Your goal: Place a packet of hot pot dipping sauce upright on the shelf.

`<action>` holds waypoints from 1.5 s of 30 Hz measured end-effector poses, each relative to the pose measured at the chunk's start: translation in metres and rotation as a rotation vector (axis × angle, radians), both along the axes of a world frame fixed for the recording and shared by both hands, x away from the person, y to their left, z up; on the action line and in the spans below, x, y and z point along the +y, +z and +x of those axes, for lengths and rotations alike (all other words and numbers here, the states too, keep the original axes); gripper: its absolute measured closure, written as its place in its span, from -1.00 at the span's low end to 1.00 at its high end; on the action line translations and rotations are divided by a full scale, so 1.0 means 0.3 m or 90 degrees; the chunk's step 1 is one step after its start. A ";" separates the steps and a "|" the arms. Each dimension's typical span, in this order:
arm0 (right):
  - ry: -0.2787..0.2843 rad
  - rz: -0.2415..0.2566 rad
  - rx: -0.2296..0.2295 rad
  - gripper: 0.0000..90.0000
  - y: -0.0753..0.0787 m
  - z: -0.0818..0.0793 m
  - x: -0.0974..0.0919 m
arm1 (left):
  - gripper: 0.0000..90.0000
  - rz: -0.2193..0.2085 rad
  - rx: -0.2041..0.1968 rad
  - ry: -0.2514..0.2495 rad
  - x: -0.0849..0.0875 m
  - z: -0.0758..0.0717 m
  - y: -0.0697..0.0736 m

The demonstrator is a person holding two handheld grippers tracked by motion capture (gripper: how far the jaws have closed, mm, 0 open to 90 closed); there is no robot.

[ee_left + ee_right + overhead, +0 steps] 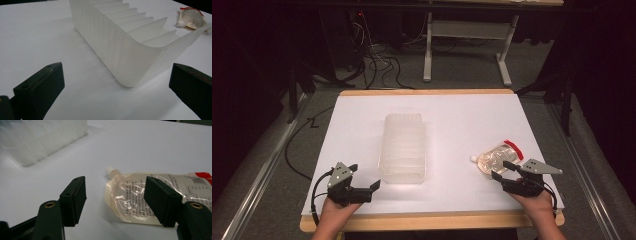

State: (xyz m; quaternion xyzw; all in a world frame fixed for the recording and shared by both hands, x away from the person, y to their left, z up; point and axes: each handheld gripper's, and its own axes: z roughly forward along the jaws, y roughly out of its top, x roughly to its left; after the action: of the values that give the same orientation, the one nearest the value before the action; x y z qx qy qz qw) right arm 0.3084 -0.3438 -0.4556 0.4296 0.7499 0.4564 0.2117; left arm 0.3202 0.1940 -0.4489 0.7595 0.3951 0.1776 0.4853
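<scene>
A translucent plastic bin (pixel 403 147) with several cross dividers stands lengthwise in the middle of the white table (pixel 472 110). My left gripper (pixel 364 176) hovers open at the bin's near left corner, its jaws wide apart with nothing between them. In the left gripper view the bin's rounded corner (pixel 120 47) is just ahead of the gripper (pixel 116 72). A clear spouted pouch (pixel 494 157) with a white cap and red top lies flat at the right. My right gripper (pixel 115 182) is open at the pouch's (pixel 130 197) near end, one jaw either side of its spout corner, pads not pressing.
The table's wooden front edge (pixel 432 220) is just behind both hands. Beyond the far edge stand a white-framed table (pixel 467 35) and loose cables (pixel 377 62) on the floor. Metal rails (pixel 262 175) run along both sides.
</scene>
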 end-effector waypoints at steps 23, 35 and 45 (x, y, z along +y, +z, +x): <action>0.053 -0.072 0.099 0.46 -0.052 0.079 0.046 | -0.99 0.006 0.009 0.022 0.036 -0.025 -0.005; 0.050 -0.108 0.105 0.57 -0.064 0.087 0.044 | -0.99 0.011 0.009 0.018 0.036 -0.030 -0.005; 0.059 -0.133 0.101 1.00 -0.062 0.089 0.049 | -0.99 0.010 0.007 0.015 0.034 -0.030 -0.002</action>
State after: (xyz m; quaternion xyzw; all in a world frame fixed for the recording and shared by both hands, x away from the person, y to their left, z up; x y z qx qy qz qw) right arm 0.3351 -0.3290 -0.4743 0.4047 0.8270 0.3494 0.1738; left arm 0.3113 0.2043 -0.4495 0.7594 0.4054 0.1821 0.4751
